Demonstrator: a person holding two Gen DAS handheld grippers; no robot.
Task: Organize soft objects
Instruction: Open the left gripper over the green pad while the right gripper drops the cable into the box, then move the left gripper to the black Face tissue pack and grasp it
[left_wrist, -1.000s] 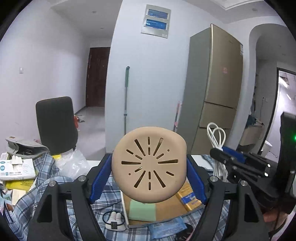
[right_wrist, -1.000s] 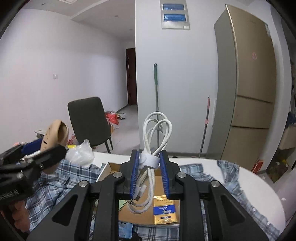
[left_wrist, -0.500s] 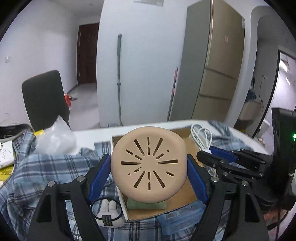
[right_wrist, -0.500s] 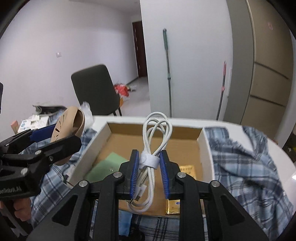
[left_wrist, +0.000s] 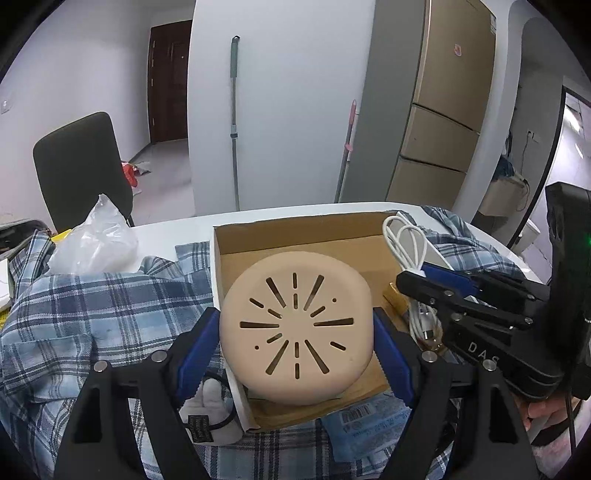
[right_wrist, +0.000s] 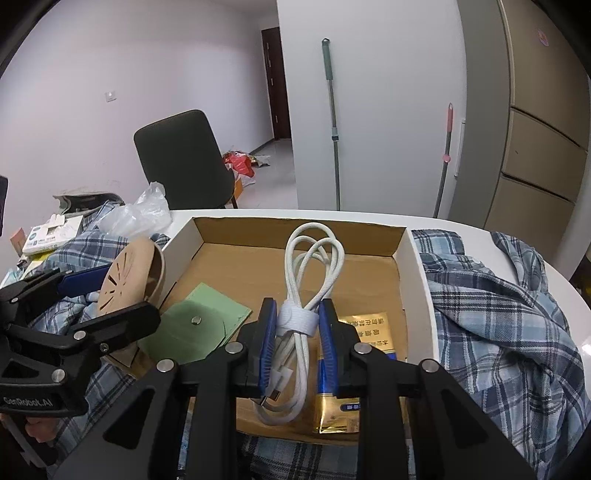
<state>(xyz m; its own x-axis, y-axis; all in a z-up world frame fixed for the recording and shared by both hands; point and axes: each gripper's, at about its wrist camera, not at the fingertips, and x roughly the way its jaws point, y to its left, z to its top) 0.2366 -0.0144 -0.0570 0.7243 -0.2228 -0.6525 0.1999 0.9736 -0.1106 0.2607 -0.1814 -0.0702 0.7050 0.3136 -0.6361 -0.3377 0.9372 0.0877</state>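
Beige silicone disc (left_wrist: 295, 330) w/ radial slits sits between the blue pads of the left gripper (left_wrist: 295, 347); jaws are opening, pads at or just off its rim, can't tell which. Disc hangs over the near-left part of the cardboard box (left_wrist: 218, 266). Right wrist view shows it edge-on (right_wrist: 127, 280), tilted, above the box's left wall; that angle also shows it's hollow behind.

Right gripper (right_wrist: 298, 332) is clamped tight on a white coiled cable (right_wrist: 310, 266) at its velcro band, loops pointing fwd over the box middle. Left view catches the same cable (left_wrist: 406, 240) from the side only.

Only right view shows the box floor: green pouch (right_wrist: 199, 325) w/ snap at left, gold sachet (right_wrist: 351, 369) under the cable at right. Only left view shows a white plug w/ black cord (left_wrist: 207, 410) and a blue packet (left_wrist: 369, 424) outside the near wall.

Box rests on a blue plaid shirt (right_wrist: 498, 314) spread on a white table (right_wrist: 461, 223). Beyond: clear plastic bag (left_wrist: 96, 240), dark chair (right_wrist: 184, 162), mop handle (right_wrist: 332, 122), fridge (left_wrist: 443, 110).
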